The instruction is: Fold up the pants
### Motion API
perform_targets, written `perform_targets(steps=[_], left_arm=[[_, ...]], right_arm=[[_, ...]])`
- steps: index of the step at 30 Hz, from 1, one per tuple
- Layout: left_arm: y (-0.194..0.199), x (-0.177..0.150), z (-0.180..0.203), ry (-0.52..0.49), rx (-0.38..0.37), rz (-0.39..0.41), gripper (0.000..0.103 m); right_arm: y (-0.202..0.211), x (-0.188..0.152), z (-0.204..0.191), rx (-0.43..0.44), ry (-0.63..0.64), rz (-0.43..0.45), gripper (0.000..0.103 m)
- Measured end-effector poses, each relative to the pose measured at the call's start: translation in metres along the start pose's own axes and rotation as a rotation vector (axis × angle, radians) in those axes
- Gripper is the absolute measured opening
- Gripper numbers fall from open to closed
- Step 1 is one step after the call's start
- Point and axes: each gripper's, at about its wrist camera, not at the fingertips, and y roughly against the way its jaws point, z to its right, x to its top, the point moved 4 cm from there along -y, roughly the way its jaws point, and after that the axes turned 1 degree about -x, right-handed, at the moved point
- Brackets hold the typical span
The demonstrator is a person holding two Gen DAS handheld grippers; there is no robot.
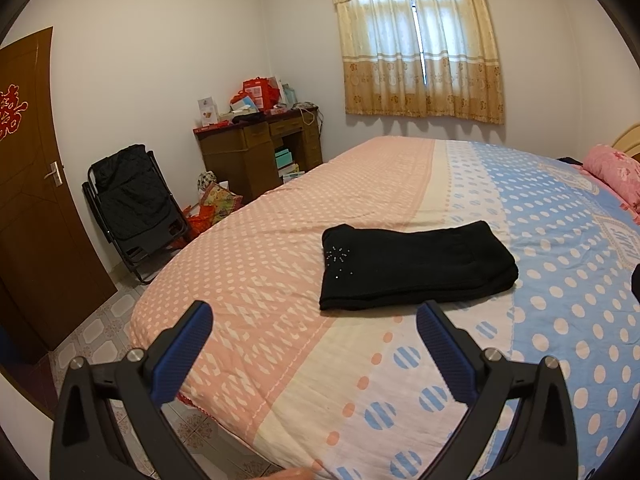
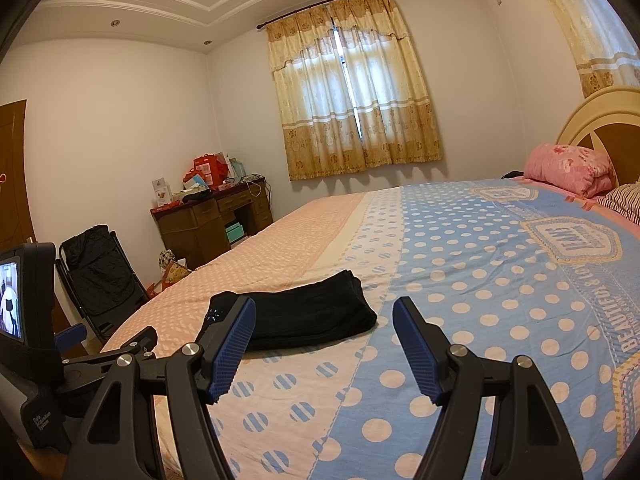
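The bed carries the folded pants near its foot edge; both tongs, left and right, hang apart, empty, likely finished.

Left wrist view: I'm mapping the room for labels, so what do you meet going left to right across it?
Door → black folding chair → wooden desk → folded black pants → pink pillow.

The folded black pants lie on the dotted bed, beyond the left claw, whose fingers stand apart.
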Motion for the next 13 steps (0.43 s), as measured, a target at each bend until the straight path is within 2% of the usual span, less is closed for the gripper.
perform_targets(steps=[13], left_arm=[[-0.0028, 0.0015, 0.0009, 0.008, -0.006, -0.004, 0.103]], right_arm=[[-0.0023, -0.0015, 0.0024, 0.001, 0.001, -0.013, 0.072]])
